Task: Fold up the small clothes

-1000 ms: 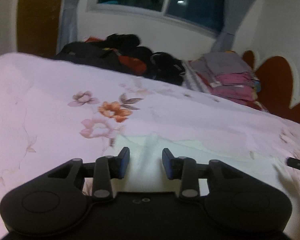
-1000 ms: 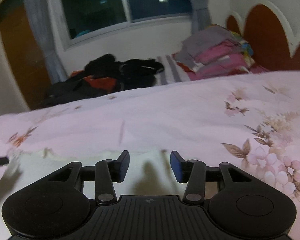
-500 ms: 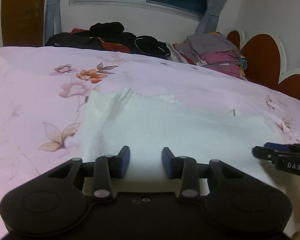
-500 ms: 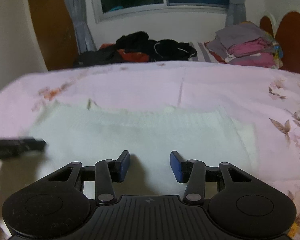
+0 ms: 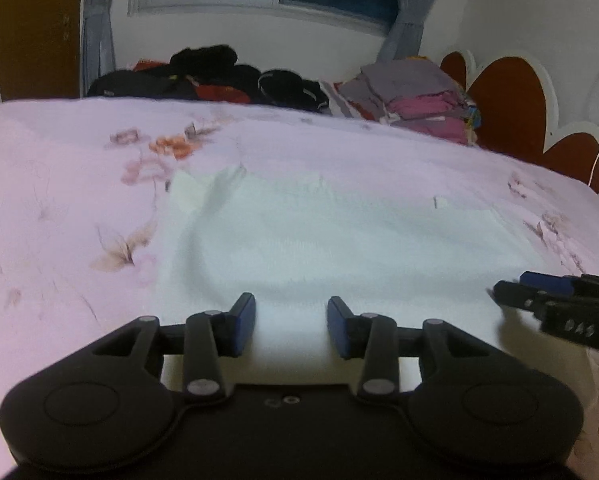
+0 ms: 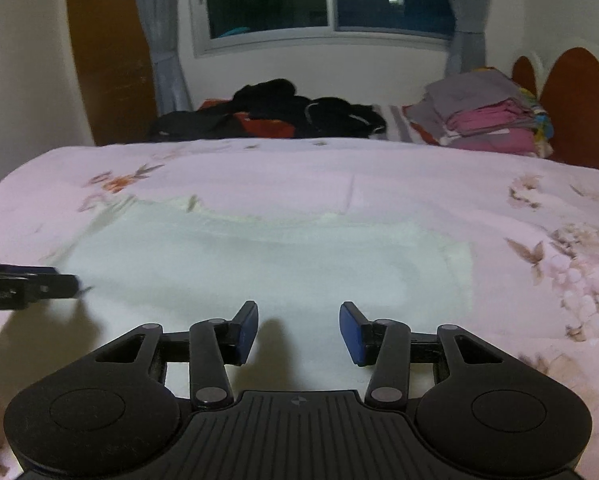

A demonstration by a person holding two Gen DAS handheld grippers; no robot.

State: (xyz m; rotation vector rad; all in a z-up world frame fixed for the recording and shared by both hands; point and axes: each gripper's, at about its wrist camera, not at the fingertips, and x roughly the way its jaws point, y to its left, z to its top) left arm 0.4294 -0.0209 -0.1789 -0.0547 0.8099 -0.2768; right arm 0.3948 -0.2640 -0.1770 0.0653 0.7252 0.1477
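Pale mint knitted garment (image 5: 339,240) lies spread flat on the pink floral bedsheet (image 5: 59,200), unfolded, both grippers' jaws apart and empty, the left gripper (image 5: 291,326) opening.

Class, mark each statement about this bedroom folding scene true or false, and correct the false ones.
1. The white garment lies spread on the floral bedsheet. True.
2. The right tongs grip a black sock. False: nothing is between the fingers.
3. A folded clothes stack sits by the headboard. True.
4. The left tongs are clamped on the garment. False: they are opening, with nothing pinched.
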